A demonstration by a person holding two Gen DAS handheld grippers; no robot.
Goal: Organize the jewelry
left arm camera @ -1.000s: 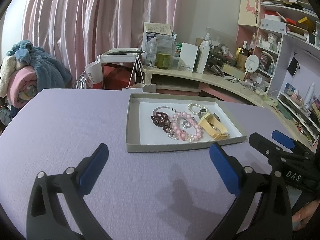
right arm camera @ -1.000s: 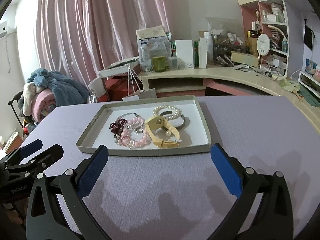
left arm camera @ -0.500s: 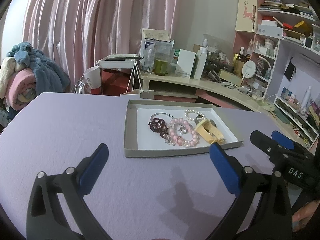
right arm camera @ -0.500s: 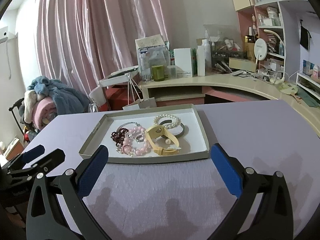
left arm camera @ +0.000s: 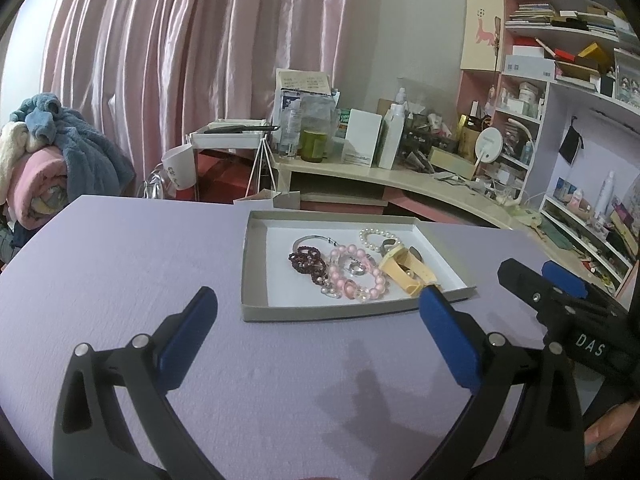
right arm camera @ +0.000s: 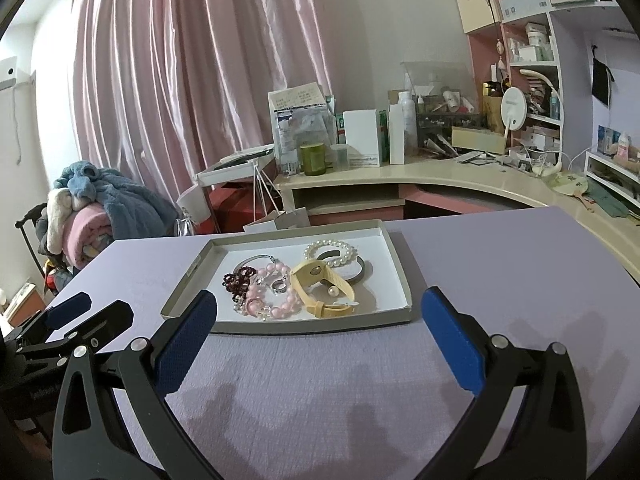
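A shallow grey tray (left arm camera: 256, 280) (right arm camera: 400, 276) lies on the lilac table and holds a heap of jewelry: a dark red bead bracelet (left arm camera: 306, 262) (right arm camera: 238, 280), a pink bead bracelet (left arm camera: 356, 276) (right arm camera: 276, 300), a white pearl bracelet (left arm camera: 378, 236) (right arm camera: 330, 250), a yellow strap (left arm camera: 406, 268) (right arm camera: 322, 290), a silver bangle (left arm camera: 312, 238) and a ring (right arm camera: 280, 286). My left gripper (left arm camera: 318, 322) is open and empty, short of the tray's near edge. My right gripper (right arm camera: 320, 320) is open and empty too, just before the tray.
The lilac table (left arm camera: 120, 260) spreads left of the tray. A cluttered cream desk (left arm camera: 400, 176) and pink shelves (left arm camera: 560, 80) stand behind, a pile of blankets (left arm camera: 44, 164) at the left. A hand (left arm camera: 612, 428) holds the other gripper at the right.
Both grippers have pulled back and lifted a little, so the tray looks smaller and farther. The jewelry has not moved and both grippers stay open.
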